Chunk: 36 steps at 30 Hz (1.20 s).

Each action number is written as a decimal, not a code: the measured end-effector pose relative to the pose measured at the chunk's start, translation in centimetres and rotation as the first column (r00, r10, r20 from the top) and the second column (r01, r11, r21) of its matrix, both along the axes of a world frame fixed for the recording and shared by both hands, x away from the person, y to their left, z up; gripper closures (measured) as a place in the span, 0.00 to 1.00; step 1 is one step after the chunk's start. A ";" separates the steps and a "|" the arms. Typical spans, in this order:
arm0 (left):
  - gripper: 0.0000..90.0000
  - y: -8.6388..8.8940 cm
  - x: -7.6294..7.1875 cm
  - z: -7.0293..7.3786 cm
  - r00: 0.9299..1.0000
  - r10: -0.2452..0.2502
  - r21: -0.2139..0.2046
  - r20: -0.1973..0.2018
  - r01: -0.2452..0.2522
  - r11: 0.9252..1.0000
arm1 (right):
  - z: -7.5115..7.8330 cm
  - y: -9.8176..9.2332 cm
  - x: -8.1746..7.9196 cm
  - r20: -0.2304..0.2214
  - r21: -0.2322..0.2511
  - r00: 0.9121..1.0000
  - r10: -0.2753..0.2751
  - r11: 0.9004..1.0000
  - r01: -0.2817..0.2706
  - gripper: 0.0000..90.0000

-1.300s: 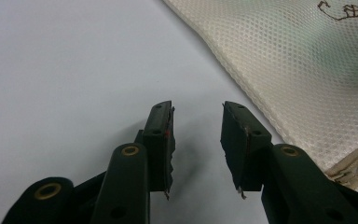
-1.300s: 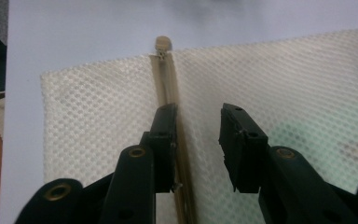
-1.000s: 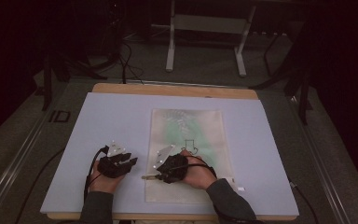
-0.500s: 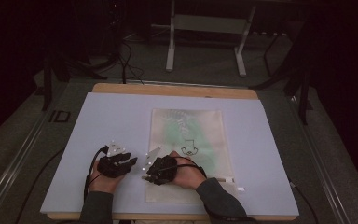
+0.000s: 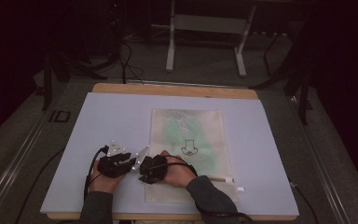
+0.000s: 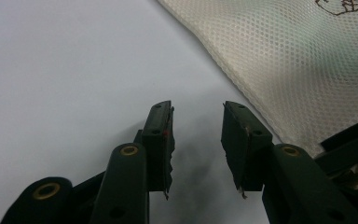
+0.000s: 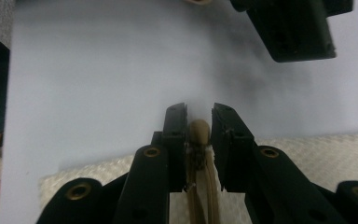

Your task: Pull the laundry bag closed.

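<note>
Overhead first: pale blue table (image 5: 121, 116) with a cream mesh bag (image 5: 191, 135) lying flat near its middle, a green shape showing through it and a dark drawing printed on it. Both hands sit at the bag's near left corner, the left gripper (image 5: 129, 159) on bare table just beside the bag's edge, the right gripper (image 5: 142, 173) over that corner, the two almost touching.

Left gripper view now: the left gripper (image 6: 196, 122) has its jaws apart, nothing between them, bare table below, and the mesh bag (image 6: 298, 60) running diagonally off to the right of the jaws.

Right gripper view: the right gripper (image 7: 198, 122) has its jaws closed in on a tan drawstring knot (image 7: 199, 133), the cord running back between them over the mesh bag (image 7: 335, 149). Up top, a black block of the left gripper (image 7: 293, 28) hangs just ahead.
</note>
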<state>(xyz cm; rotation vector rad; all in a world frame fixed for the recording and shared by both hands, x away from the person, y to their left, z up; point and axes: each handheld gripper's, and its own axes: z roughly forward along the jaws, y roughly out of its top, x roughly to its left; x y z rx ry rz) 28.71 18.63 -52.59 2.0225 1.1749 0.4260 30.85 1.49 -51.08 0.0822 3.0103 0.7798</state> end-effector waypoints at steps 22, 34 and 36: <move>0.70 0.0 0.0 0.0 1.000 -0.004 0.001 -0.002 0.004 1.000 | 1.3 -0.6 -0.2 0.009 0.048 1.000 0.023 0.999 -0.023 0.90; 0.70 -0.3 0.0 -0.1 1.000 -0.016 0.003 -0.009 0.016 1.000 | 1.9 -2.6 -0.5 0.021 0.039 0.999 0.025 0.999 -0.026 0.90; 0.71 -0.3 0.0 -0.1 1.000 -0.020 0.003 -0.009 0.020 1.000 | 1.7 -3.0 -0.4 0.019 0.032 1.000 0.024 0.999 -0.025 0.90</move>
